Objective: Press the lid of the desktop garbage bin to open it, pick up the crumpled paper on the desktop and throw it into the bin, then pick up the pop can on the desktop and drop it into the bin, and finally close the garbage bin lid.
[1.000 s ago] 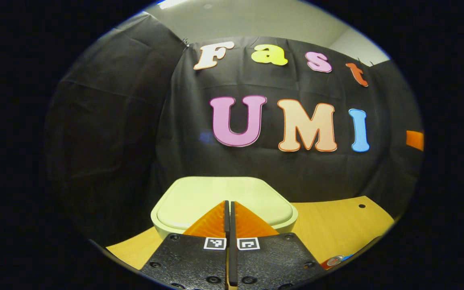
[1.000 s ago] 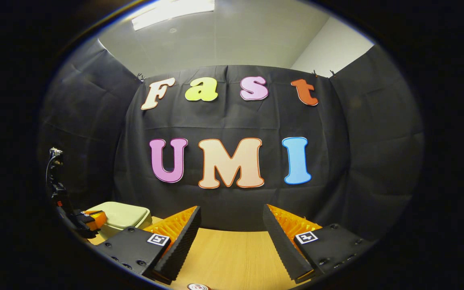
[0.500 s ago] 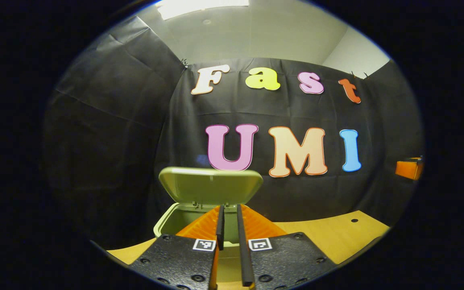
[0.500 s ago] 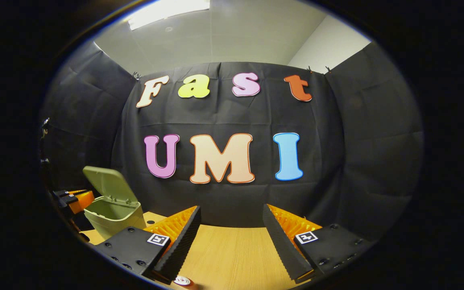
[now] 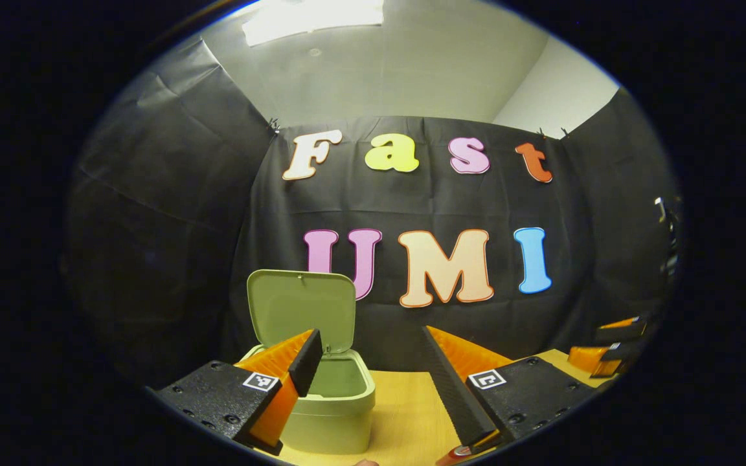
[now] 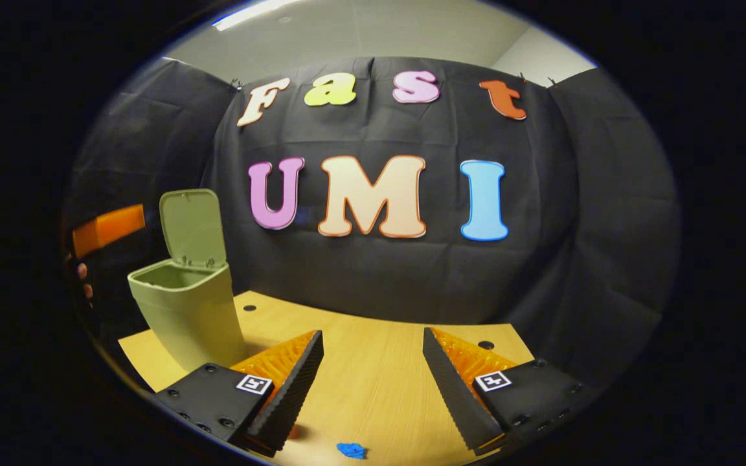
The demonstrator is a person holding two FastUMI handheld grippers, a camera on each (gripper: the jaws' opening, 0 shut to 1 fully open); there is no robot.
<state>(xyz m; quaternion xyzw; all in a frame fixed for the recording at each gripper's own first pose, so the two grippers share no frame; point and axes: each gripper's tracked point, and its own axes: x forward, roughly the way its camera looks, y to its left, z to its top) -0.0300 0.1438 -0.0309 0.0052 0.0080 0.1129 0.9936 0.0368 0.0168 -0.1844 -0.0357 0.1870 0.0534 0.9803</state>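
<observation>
Bin [image 5: 327, 408] sits at the left of the surface [image 6: 379, 362] w/ its lid [image 5: 302, 307] standing straight up, so the top is wide open & ready for trash. Left hand-held gripper [image 5: 366, 369] hangs just in front of the bin, fingers spread apart, holding nothing. Right hand-held gripper [image 6: 373, 375] is spread wide too, empty, tipped down at the surface. A small blue scrap [image 6: 351, 449] lies right below it, prob. the paper to grab next. A bit of red at the bottom of the left gripper view may be the can [image 5: 457, 455]; too little shows to be sure.
</observation>
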